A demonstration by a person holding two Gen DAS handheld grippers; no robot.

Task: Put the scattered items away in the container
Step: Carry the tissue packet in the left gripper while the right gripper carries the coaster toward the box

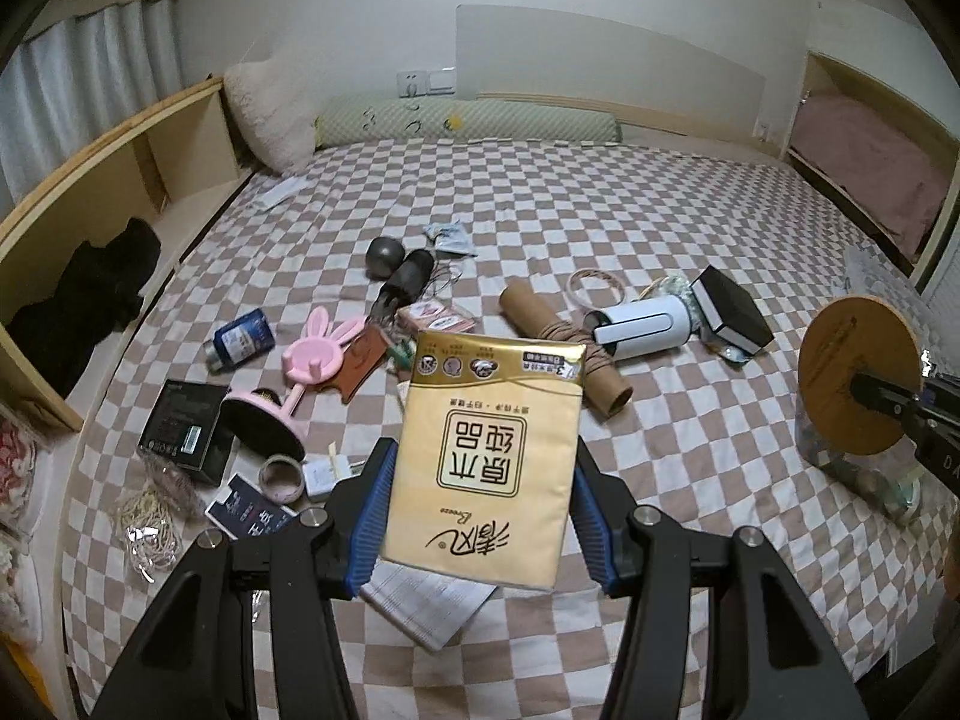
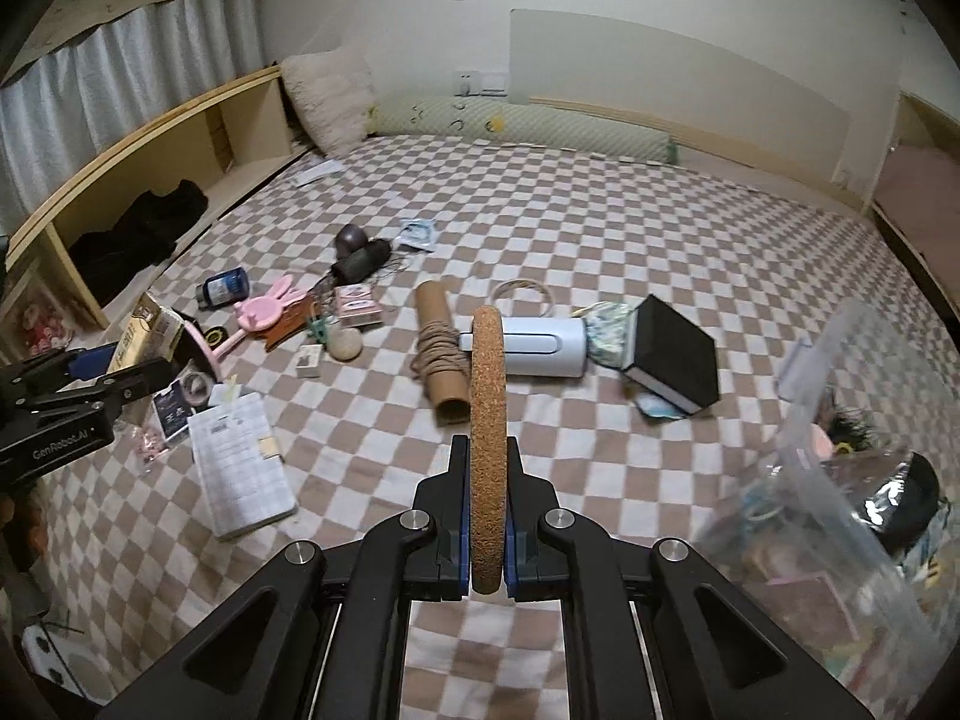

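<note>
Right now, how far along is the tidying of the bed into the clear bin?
Partly done: the clear bin already holds several items. In hand: the left gripper clamps a yellow tissue pack, the right gripper a cork disc. Left on the checkered bed: cardboard tube, white cylinder, black box, pink bunny stand, notebook and more.

— What's the right gripper (image 2: pixel 487 516) got?
— A cork disc (image 2: pixel 487 420), pinched edge-on at lower centre.
— And the container (image 2: pixel 840 480)?
— Clear, blurred, at the right edge. The left gripper (image 2: pixel 120 372) grips a yellow pack (image 2: pixel 147 333) at far left.
</note>
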